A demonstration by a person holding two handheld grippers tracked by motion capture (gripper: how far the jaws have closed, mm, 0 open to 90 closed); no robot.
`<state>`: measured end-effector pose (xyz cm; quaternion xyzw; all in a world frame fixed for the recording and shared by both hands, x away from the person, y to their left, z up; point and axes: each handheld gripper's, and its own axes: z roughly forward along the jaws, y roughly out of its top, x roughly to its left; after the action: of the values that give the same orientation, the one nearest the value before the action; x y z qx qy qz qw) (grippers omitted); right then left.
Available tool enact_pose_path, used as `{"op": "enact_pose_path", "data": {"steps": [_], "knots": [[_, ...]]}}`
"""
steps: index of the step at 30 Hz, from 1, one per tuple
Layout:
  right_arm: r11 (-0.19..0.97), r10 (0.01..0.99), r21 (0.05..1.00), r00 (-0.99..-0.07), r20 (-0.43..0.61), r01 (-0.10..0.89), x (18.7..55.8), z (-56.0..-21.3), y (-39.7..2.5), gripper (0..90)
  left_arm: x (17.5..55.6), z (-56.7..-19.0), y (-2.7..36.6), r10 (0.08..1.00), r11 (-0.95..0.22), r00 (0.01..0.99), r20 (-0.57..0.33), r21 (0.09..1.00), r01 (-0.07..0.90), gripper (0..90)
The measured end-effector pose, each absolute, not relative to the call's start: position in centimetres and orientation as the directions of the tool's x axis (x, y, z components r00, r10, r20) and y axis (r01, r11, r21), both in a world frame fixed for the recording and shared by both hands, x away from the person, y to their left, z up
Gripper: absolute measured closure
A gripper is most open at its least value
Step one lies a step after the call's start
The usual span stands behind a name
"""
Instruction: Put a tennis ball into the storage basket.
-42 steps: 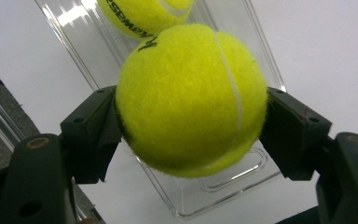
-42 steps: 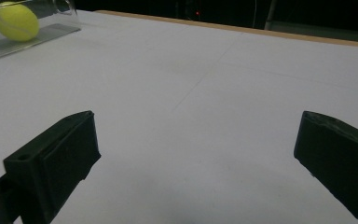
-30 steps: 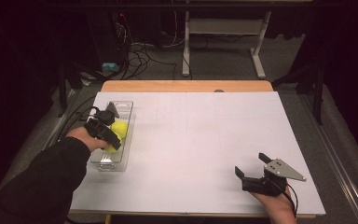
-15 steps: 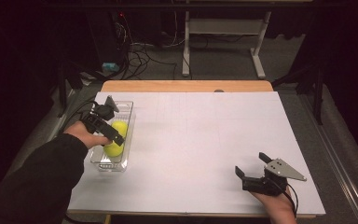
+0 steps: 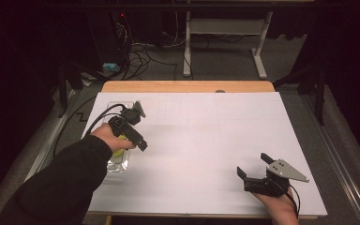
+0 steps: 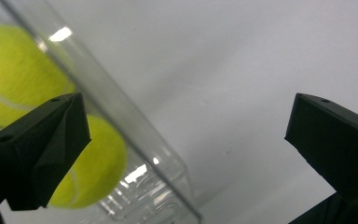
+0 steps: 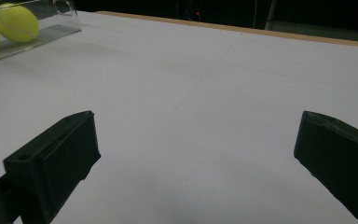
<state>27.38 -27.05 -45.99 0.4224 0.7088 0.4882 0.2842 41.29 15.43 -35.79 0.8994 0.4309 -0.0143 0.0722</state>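
Tennis balls (image 6: 93,163) in clear tray (image 6: 135,140), table's left

Two balls (image 7: 16,22) lie in the box (image 5: 118,164) at the worktop's (image 5: 206,140) left edge, the right gripper (image 5: 258,171) far right of the box.

This looks like a lab or test room. A white-topped table (image 5: 206,140) stands on grey floor, with tangled cables (image 5: 138,49) and a metal stand frame (image 5: 225,37) in the dark far side.
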Motion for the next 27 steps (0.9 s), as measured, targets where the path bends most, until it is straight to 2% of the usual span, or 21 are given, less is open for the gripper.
{"op": "enact_pose_path", "data": {"steps": [13,18,27], "knots": [[0.166,0.877,0.934,-0.481,0.008,0.318,27.4,-45.9,-27.0,0.1,40.5,-36.1,11.2,0.717,-0.673,0.687,-0.119,0.141,0.727,0.0],[0.165,0.877,0.933,-0.481,0.009,0.319,27.3,-45.9,-27.1,0.1,39.7,-38.0,9.8,0.702,-0.686,0.7,-0.132,0.135,0.715,0.4],[0.163,0.877,0.934,-0.48,0.011,0.319,27.3,-45.8,-27.1,0.1,38.4,-41.0,8.3,0.696,-0.702,0.712,-0.087,0.125,0.701,0.4]]}}
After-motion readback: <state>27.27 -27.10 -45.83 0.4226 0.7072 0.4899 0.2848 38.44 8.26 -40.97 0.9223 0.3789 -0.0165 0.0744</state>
